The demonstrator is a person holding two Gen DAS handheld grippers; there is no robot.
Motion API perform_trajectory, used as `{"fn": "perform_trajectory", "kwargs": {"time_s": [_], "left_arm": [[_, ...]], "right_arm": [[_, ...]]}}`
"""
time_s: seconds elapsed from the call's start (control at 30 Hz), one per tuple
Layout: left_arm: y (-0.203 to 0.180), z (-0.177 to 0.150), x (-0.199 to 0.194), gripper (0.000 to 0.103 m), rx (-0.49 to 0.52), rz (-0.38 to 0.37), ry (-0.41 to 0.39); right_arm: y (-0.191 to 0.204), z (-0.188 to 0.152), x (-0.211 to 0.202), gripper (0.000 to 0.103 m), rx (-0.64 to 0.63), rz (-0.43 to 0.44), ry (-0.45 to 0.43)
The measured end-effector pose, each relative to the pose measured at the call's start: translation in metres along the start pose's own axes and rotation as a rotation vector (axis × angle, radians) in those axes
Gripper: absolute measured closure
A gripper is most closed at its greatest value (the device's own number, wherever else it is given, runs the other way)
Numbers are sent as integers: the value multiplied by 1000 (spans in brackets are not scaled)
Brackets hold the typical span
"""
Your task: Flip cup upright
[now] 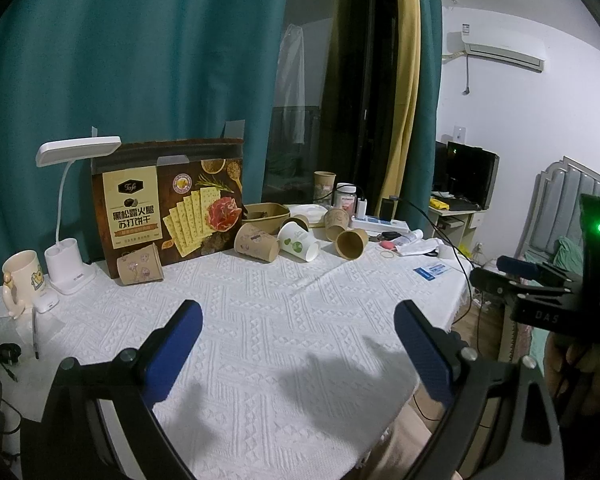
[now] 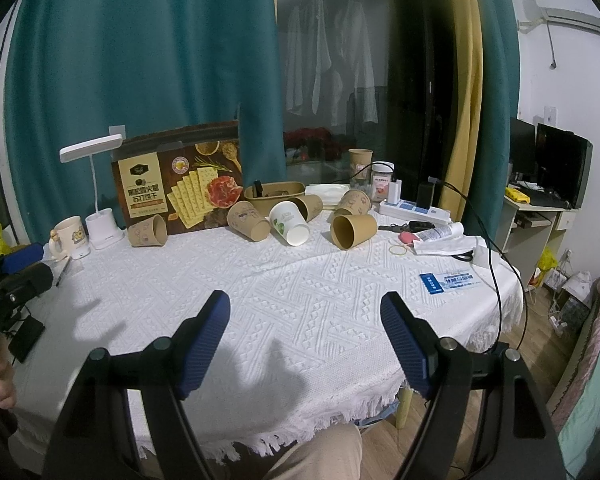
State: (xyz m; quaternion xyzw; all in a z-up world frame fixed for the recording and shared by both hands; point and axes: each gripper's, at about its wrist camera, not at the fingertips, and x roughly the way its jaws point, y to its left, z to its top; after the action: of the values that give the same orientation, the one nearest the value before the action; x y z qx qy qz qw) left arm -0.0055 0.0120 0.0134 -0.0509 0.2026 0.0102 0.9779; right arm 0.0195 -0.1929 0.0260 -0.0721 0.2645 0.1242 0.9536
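Observation:
Several paper cups lie on their sides at the far side of the white tablecloth point(image 2: 300, 288): a brown cup at the left point(image 2: 148, 231) point(image 1: 140, 265), a brown cup point(image 2: 247, 220) point(image 1: 257, 242), a white cup with green print point(image 2: 289, 224) point(image 1: 299, 241), and a plain brown cup with its mouth toward me point(image 2: 353, 230) point(image 1: 352, 242). Another brown cup point(image 2: 360, 164) stands upright at the back. My left gripper point(image 1: 298, 314) is open and empty above the near cloth. My right gripper point(image 2: 305, 305) is open and empty, also near the front edge; it shows at the right of the left wrist view point(image 1: 516, 268).
A cracker box point(image 2: 182, 186) stands behind the cups, with a desk lamp point(image 2: 96, 200) and a mug point(image 2: 70, 236) to its left. A brown tray point(image 2: 278, 194), a jar point(image 2: 382, 180), a power strip point(image 2: 414, 210), cables, rubber bands and a blue card point(image 2: 450, 282) lie at the right.

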Motion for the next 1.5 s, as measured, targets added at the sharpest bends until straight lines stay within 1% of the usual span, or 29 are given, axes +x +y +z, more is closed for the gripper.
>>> {"fn": "perform_trajectory", "kwargs": {"time_s": [0.17, 0.3, 0.37, 0.4, 0.47, 0.5, 0.57, 0.6, 0.67, 0.77, 0.8, 0.87, 0.97, 1.03, 1.13, 1.23, 1.3, 1.33, 1.37, 1.4, 1.5], "left_arm": [[-3, 7, 5, 6, 7, 6, 11], [0, 17, 26, 6, 31, -5, 38], [2, 20, 40, 6, 37, -2, 66], [5, 26, 59, 6, 35, -12, 117], [15, 30, 81, 6, 16, -48, 167], [21, 34, 101, 6, 7, -50, 206], [31, 36, 128, 6, -2, -23, 253], [40, 39, 148, 6, -29, -30, 287], [53, 41, 178, 6, -90, -56, 331], [63, 47, 221, 6, -166, -74, 371], [64, 49, 231, 6, -181, -74, 378], [66, 54, 258, 6, -204, -49, 397], [72, 62, 304, 6, -284, -22, 438], [76, 65, 336, 6, -356, -51, 461], [83, 67, 367, 6, -429, -28, 459], [90, 64, 400, 6, -522, -42, 480], [97, 61, 414, 6, -591, -68, 461], [101, 61, 419, 8, -615, -63, 450], [106, 60, 425, 11, -640, -40, 446], [108, 60, 430, 16, -654, -34, 446], [109, 61, 444, 17, -654, -34, 467]], "right_arm": [[-4, 2, 5, 27, 9, 2, 11], [-22, 0, 38, 27, 18, 20, 37], [-32, 3, 55, 27, 41, 27, 59], [-37, 5, 65, 27, 51, 23, 71], [-49, 8, 85, 27, 67, 15, 92], [-55, 9, 96, 27, 75, 12, 98], [-65, 12, 114, 27, 89, 14, 111], [-71, 14, 127, 27, 96, 15, 122], [-83, 18, 150, 27, 108, 14, 141], [-97, 25, 176, 27, 110, 20, 155], [-101, 27, 185, 27, 108, 20, 161], [-109, 31, 207, 27, 106, 13, 180], [-120, 37, 234, 27, 112, 6, 204], [-127, 41, 249, 27, 124, 8, 207], [-134, 41, 260, 27, 135, 10, 209], [-144, 34, 271, 27, 160, 9, 226], [-149, 29, 274, 27, 173, 5, 235], [-152, 26, 276, 27, 179, 1, 240], [-155, 23, 278, 27, 185, -6, 244], [-157, 21, 278, 27, 192, -13, 251], [-165, 16, 278, 27, 217, -18, 256]]}}
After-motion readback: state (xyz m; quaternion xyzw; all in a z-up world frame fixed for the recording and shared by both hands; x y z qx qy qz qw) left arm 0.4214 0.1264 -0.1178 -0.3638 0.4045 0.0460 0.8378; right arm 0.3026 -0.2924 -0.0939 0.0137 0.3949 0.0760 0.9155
